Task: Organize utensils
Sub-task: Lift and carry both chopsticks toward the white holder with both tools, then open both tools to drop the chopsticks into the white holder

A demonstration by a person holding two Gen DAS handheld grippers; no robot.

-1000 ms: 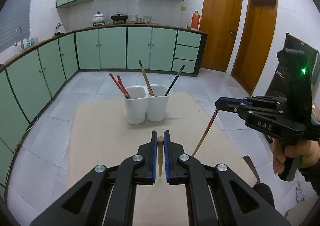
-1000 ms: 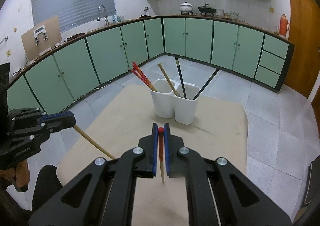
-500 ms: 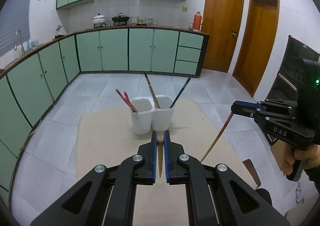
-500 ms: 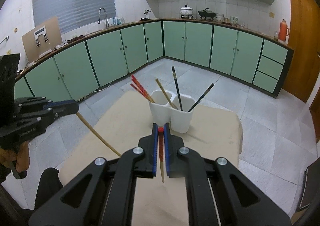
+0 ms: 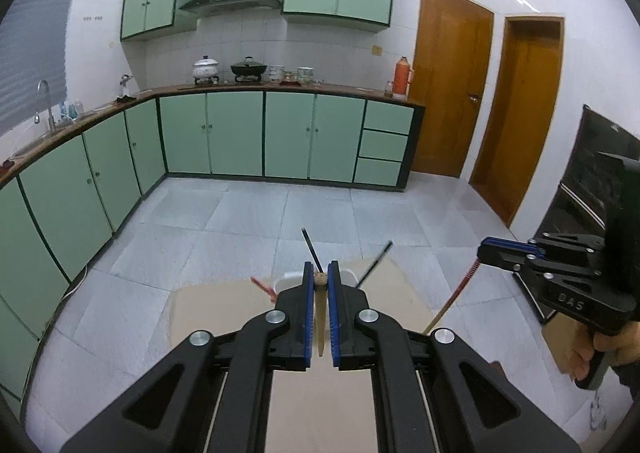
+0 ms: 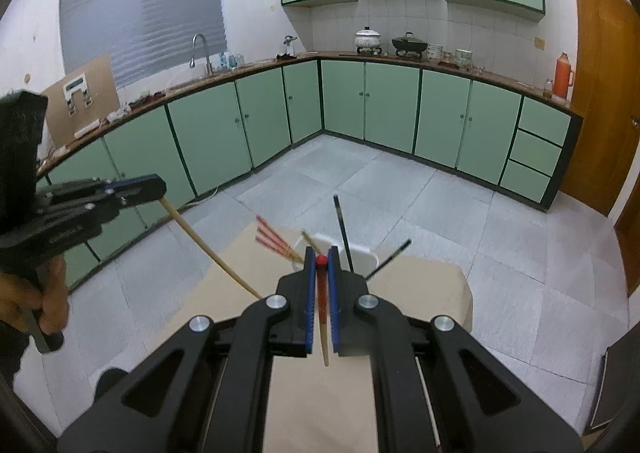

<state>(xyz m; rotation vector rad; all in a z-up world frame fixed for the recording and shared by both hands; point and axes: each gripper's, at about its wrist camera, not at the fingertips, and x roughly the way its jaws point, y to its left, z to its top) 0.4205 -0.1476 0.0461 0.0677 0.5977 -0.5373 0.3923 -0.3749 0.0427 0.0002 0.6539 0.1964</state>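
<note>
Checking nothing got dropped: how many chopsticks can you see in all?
7: a plain one in the left gripper, a red-topped one in the right gripper, and five in the white holder; the grippers may hide more.

The white holder (image 5: pixel 286 277) is almost wholly hidden behind the left gripper (image 5: pixel 321 317); only bits of its rim show. In the right view too the right gripper (image 6: pixel 321 305) covers most of it. The near part of the surface (image 6: pixel 424 285) lies under both grippers' bodies. The red chopsticks (image 6: pixel 272 239) look blurred. The lower ends of the black chopsticks (image 6: pixel 344 229) are hidden.
</note>
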